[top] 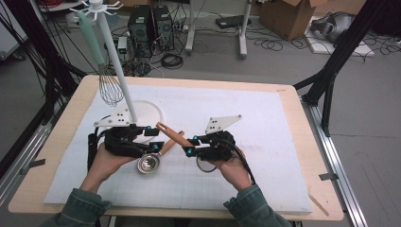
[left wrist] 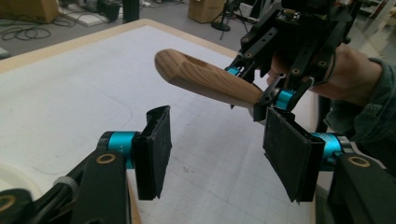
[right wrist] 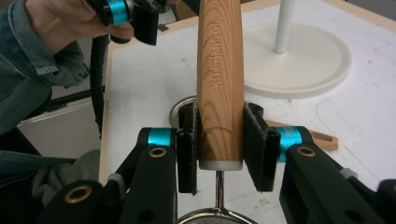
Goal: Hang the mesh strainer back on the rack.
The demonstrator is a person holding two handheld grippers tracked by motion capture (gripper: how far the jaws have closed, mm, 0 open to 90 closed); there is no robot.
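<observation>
Two tongs | right point(right wrist: 219, 147) pinches strainer handle point(right wrist: 219, 84), lettering seemingly "KITCHENTOOL" | left point(left wrist: 224, 149) spread

Both forearms enter from the bottom of the high view, sleeves at the frame's lower edge. The left hand point(top: 105, 163), left of centre, carries the left tool point(top: 152, 131), its jaws standing apart with nothing pressed between them. The right hand point(top: 232, 166), just right of centre, carries the right tool point(top: 190, 146), its jaws clamped and pointing towards the left tool.
</observation>
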